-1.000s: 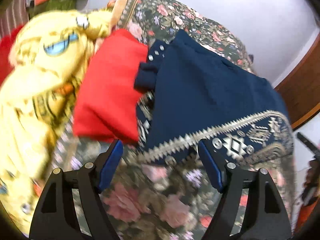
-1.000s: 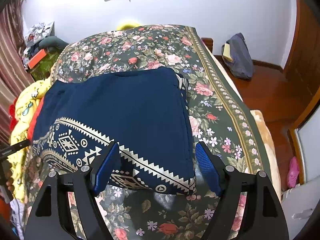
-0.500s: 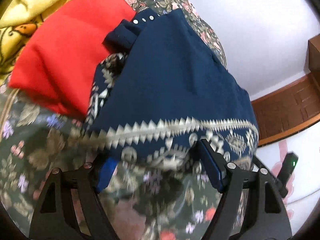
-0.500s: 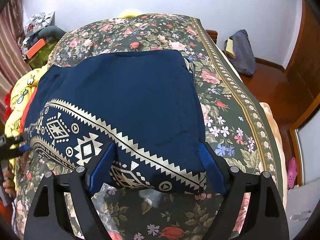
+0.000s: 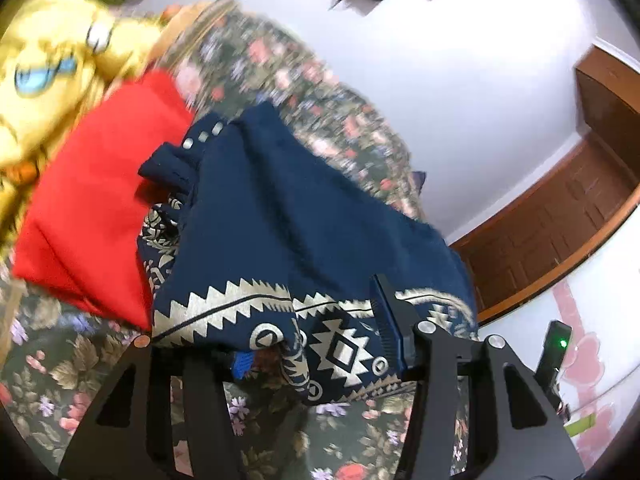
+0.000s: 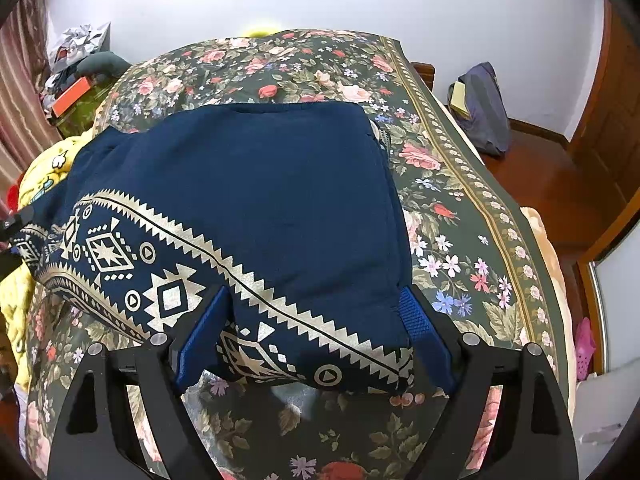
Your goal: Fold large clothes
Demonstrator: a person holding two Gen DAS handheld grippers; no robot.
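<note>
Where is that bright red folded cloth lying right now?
In the left wrist view, the red cloth lies on the floral bedspread at left, wedged between the yellow cartoon blanket and the navy patterned garment, whose edge overlaps it.

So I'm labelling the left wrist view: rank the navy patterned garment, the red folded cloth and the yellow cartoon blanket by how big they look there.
1. navy patterned garment, clearly largest.
2. red folded cloth.
3. yellow cartoon blanket, though it is blurred and cut off by the frame edge, so only its visible part counts.

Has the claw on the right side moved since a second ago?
Yes. The right claw has slid forward over the bedspread and now straddles the navy garment's patterned hem, jaws open.
</note>
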